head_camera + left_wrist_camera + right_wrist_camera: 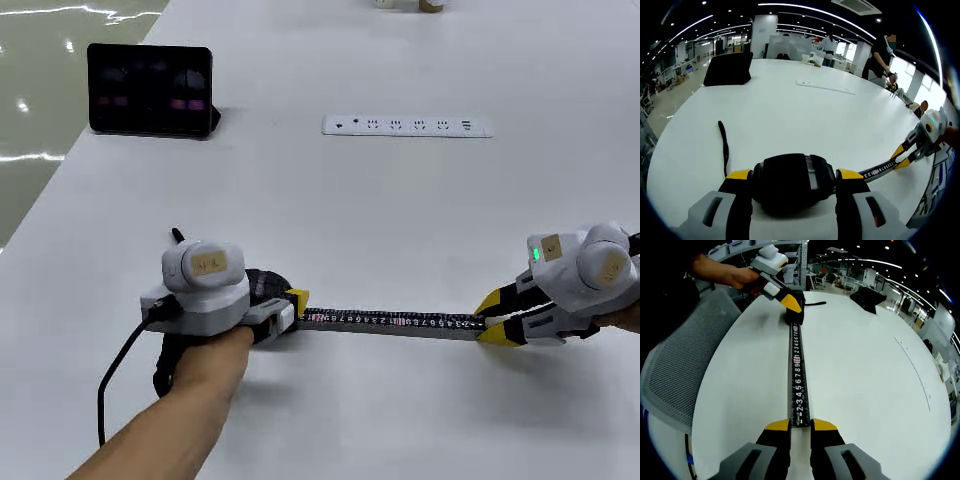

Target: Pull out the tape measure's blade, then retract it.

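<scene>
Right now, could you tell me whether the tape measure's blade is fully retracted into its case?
No, the blade lies stretched out from the case to the right hand-held gripper.

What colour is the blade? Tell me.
The blade is black with white numerals, clearest in the right gripper view.

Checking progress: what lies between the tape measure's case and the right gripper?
The pulled-out blade, over the table, runs from case to right gripper; head view shows it.
</scene>
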Demonstrator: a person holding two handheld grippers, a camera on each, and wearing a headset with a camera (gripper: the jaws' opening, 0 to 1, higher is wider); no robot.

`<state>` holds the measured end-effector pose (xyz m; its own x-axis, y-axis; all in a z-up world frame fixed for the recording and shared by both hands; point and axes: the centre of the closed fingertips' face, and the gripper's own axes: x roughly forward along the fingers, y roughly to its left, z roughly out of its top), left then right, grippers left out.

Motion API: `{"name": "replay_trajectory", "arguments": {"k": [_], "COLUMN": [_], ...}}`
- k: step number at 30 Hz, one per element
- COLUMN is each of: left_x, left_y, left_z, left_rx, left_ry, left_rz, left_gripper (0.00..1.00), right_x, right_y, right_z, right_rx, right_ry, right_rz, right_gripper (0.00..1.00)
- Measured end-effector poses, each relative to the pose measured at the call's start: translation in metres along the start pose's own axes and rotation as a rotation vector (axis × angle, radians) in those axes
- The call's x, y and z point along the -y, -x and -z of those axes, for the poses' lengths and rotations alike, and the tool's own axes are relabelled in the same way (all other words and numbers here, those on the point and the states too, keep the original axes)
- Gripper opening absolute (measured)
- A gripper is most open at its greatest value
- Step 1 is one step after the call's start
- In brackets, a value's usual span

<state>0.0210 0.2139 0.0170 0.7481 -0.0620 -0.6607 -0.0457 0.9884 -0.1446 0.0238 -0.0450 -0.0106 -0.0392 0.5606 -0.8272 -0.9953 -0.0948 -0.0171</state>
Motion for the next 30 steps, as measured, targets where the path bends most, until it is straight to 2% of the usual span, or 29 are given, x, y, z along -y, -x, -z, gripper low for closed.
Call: {"name": "replay_trajectory", "arguments": {"k": [20, 30], "left_x": [0.0008, 0.0003], "left_y": [0.0014, 0.0003], "left_z": [0.0048, 0.0034], "left_rx": [-0.023, -0.02], "left_ry": [-0.006, -0.007], "left_rz": [-0.006, -0.019], "left_gripper": [0.61, 0.59], "right_x": [0.0001, -0.0008], "right_y": [0.0002, 0.0005], "right_z": [0.0011, 0.0012], "right_rx": [-0.002, -0.004], "right_ry": [-0.004, -0.003], "right_rz": [0.007, 0.01], "right_gripper": [0.11, 0.11]}}
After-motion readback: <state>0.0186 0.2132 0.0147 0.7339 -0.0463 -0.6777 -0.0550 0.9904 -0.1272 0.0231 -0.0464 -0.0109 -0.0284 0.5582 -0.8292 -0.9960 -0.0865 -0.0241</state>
